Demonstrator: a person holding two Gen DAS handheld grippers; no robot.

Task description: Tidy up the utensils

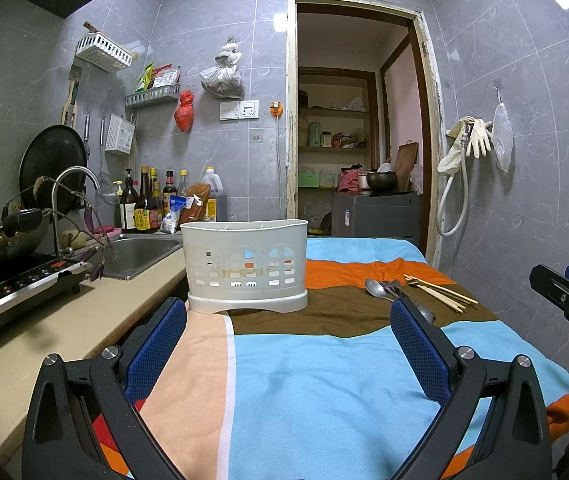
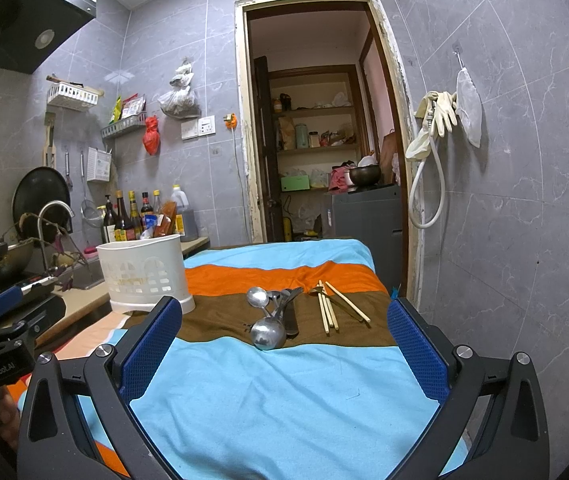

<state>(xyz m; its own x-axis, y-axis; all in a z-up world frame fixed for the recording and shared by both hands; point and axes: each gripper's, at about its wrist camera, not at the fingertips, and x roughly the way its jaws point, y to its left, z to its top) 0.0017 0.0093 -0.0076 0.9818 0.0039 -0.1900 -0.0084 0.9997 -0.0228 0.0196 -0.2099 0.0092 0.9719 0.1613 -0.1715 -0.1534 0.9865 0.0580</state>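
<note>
Left claw (image 1: 288, 332) spread wide, empty, above striped cloth (image 1: 304, 380) on desk. Right claw (image 2: 284, 332) also spread, empty. White utensil holder (image 2: 144, 276) upright at 10 o'clock in right view, at cloth's left edge near sink (image 1: 140, 254). Spoons (image 2: 268, 320) piled at 12 o'clock on brown stripe; chopsticks (image 2: 336, 306) just beside them at 1 o'clock, apart from holder.
</note>
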